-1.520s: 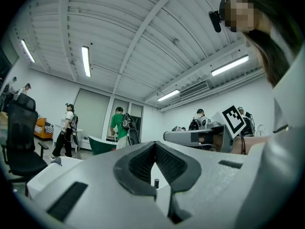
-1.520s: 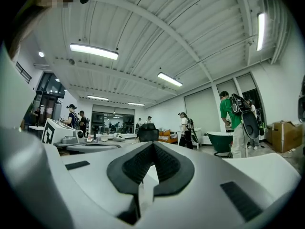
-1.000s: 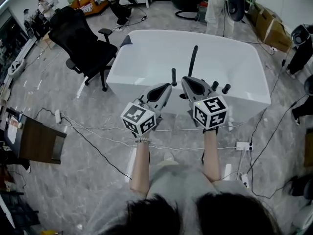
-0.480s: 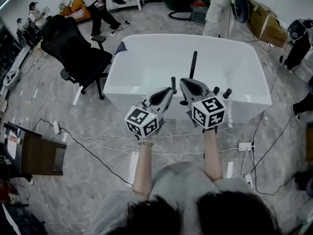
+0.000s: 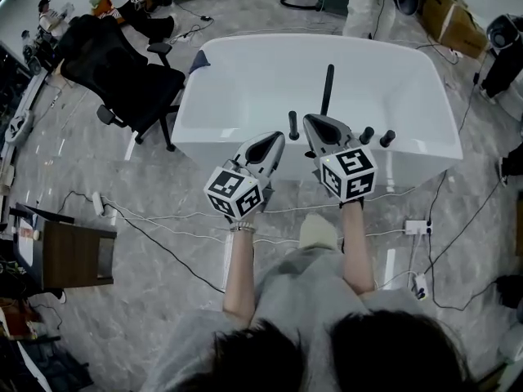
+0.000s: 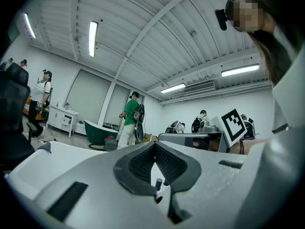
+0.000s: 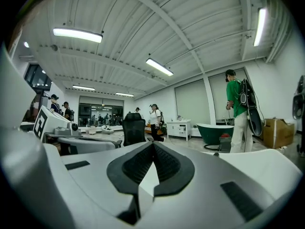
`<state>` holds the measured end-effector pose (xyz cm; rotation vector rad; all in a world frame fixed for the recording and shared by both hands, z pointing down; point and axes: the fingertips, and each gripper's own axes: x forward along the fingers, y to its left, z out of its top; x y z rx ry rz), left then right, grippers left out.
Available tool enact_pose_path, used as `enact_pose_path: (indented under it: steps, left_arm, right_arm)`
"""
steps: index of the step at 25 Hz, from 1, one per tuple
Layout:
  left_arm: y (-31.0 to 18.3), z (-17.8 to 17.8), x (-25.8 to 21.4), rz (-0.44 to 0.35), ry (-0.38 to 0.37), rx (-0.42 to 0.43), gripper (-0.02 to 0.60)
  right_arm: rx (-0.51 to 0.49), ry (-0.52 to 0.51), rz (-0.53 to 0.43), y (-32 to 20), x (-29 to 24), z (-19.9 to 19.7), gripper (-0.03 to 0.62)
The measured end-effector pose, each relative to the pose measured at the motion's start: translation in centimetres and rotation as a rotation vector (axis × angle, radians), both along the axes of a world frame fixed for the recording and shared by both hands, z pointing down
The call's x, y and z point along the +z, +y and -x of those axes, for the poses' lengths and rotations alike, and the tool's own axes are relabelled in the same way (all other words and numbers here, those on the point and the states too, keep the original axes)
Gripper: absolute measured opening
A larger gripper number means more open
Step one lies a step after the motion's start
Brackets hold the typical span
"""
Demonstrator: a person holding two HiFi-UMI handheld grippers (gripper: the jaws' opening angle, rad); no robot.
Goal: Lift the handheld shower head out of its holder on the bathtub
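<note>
Just beyond our right gripper and left gripper — both pressed together, empty — the shower head: probably rigid, slick; we'd grasp mid-handle.

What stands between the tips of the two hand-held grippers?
A short black post on the bathtub rim, shown in the head view.

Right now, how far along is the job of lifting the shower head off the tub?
Nothing looks done yet: the black shower head stands upright at the bathtub rim, not lifted. In hand: the left gripper and right gripper are held out near that rim, both with jaws together and empty. Left to do: open one gripper, close it on the shower head and lift it out.
</note>
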<state>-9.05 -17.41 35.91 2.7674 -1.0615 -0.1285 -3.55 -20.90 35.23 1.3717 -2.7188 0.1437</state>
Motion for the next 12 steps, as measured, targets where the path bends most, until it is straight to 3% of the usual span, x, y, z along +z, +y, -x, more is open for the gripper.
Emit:
enact_pose_path:
  steps: [12]
  left_arm:
    - [-3.7,-1.5,4.1,0.078,-0.008,0.006,0.005]
  right_arm:
    - [-0.037,0.005,0.077,-3.5,4.8,-0.8,0.002]
